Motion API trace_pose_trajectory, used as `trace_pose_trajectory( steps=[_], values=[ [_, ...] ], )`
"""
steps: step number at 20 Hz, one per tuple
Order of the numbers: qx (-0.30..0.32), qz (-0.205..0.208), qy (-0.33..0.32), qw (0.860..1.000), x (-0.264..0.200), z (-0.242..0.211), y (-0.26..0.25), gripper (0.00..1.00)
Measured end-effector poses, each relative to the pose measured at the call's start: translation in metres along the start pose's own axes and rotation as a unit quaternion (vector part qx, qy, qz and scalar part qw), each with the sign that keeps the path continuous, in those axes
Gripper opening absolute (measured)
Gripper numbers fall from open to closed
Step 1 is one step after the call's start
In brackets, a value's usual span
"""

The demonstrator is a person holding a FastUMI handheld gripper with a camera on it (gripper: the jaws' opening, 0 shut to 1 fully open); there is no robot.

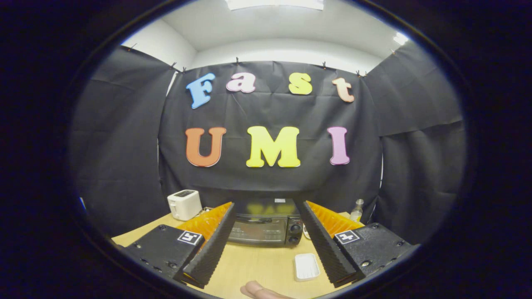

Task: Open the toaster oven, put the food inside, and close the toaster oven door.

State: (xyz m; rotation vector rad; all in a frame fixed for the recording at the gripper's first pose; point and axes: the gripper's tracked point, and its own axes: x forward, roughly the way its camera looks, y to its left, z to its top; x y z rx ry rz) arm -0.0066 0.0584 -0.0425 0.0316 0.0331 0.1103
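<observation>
Toaster oven (262, 226): door closed, handle bar along its top was your stiff hold. Your gripper (266, 232): jaws spread, empty. Food (257, 288): likely soft.

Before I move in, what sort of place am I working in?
Likely a staged kitchen-task booth: black cloth walls around a wooden table holding a closed toaster oven and a white toaster. The fingers stand open, framing the oven.
</observation>
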Motion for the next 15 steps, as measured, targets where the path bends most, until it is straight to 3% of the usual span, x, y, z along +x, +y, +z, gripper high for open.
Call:
trace_pose_trajectory(
  steps=[7,15],
  values=[
    [-0.012,0.019,0.003,1.0,-0.04,0.001,0.013,1.0],
    [-0.009,0.008,-0.008,1.0,-0.041,0.003,0.011,1.0]
  ],
)
